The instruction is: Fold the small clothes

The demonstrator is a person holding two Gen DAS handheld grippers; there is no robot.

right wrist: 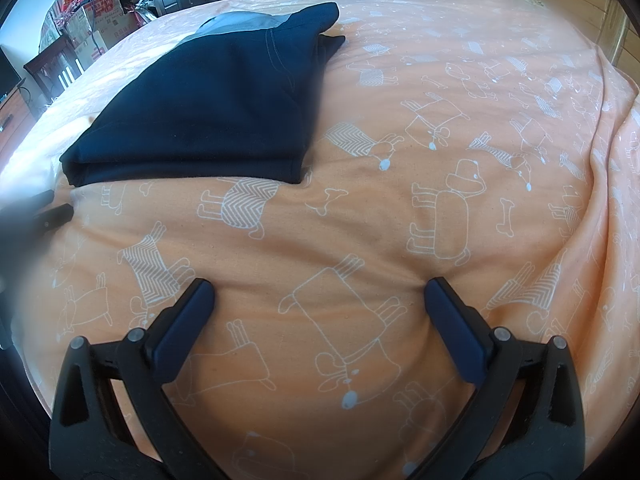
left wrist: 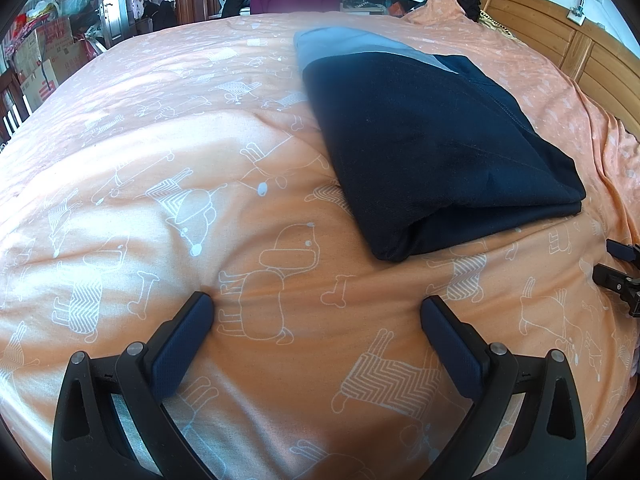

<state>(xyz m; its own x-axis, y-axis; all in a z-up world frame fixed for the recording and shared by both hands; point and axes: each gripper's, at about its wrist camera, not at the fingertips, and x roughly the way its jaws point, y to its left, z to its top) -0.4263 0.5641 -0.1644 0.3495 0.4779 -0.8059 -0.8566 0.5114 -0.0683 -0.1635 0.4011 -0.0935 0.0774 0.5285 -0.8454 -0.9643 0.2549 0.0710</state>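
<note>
We count one folded navy garment (left wrist: 436, 152) with a pale grey-blue panel at its far end, lying flat on the orange dog-print bedspread (left wrist: 160, 208), ahead of both tools and touched by neither. We hold two grippers: the left gripper (left wrist: 316, 312) and the right gripper (right wrist: 320, 294), each with fingers spread wide, tips pressing into the spread and holding nothing. The cardboard boxes (left wrist: 44, 60) by the door are too distorted to count.

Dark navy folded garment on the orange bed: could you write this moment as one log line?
dark navy folded garment: folded, lying on orange dog-print bedspread | left tool: open, empty | right tool: open, empty
</note>
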